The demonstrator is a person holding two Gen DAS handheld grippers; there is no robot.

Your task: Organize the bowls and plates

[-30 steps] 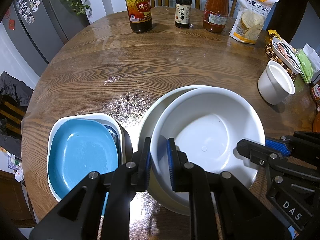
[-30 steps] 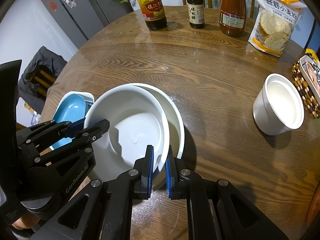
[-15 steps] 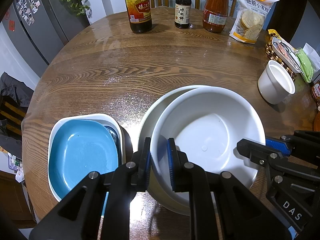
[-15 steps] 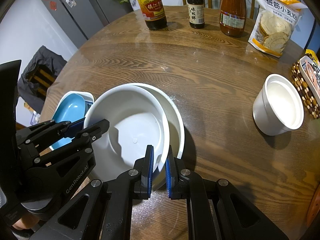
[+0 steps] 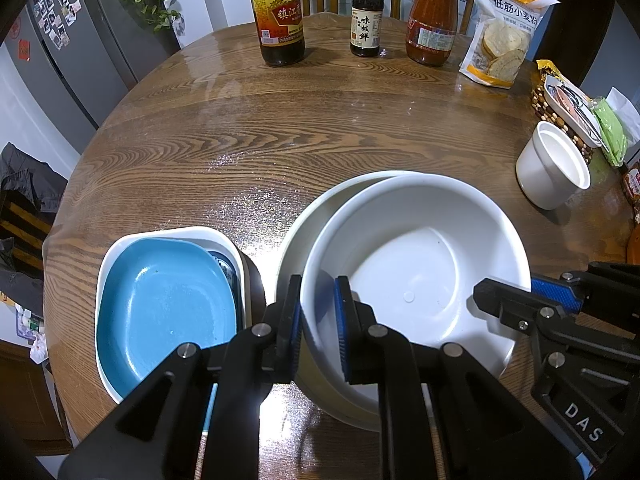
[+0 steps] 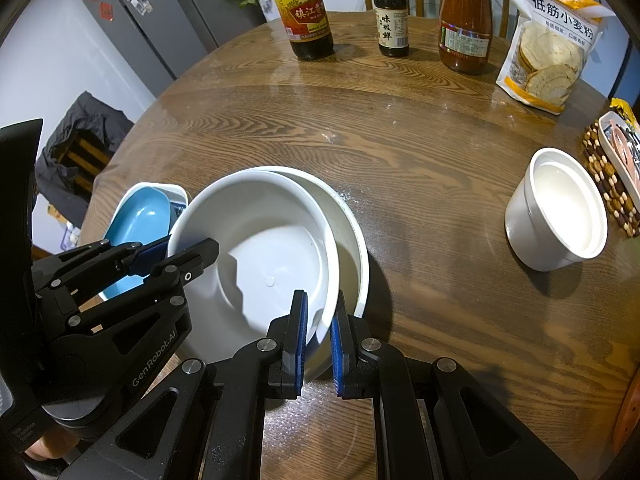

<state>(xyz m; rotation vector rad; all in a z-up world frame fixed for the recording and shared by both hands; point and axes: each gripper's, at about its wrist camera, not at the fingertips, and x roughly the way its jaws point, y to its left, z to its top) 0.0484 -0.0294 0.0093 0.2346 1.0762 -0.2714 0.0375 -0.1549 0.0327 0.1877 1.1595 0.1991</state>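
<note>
Round wooden table (image 5: 320, 128), viewed from both wrist cameras.

Left gripper (image 5: 318, 316): clenched on the near-left rim of the white bowl (image 5: 416, 280), one pad inside the wall, one outside. Right gripper (image 6: 318, 330): clenched on the near-right rim of the same bowl, pads likewise astride the wall. Both grips sit on the bowl's near edge, on opposite sides.

The white bowl rests tilted inside a larger bowl (image 5: 298, 236), offset toward the right so the larger bowl's rim shows as a crescent on the far and left side. Whether the inner bowl's base touches the outer one cannot be told.

Just left of the bowls, a blue plate (image 5: 164, 300) lies in a white dish (image 5: 168, 234), close to the table's near-left edge. A narrow gap separates the dish from the larger bowl.

To the right, a white cup (image 6: 556, 208) stands upright, well apart from the bowls, with bare wood between. A beaded mat (image 6: 608, 176) with packets sits beside it at the right edge.

Far edge: three bottles (image 5: 280, 12) and a snack bag (image 5: 502, 36) in a row. The table's centre, between that row and the bowls, is open.
</note>
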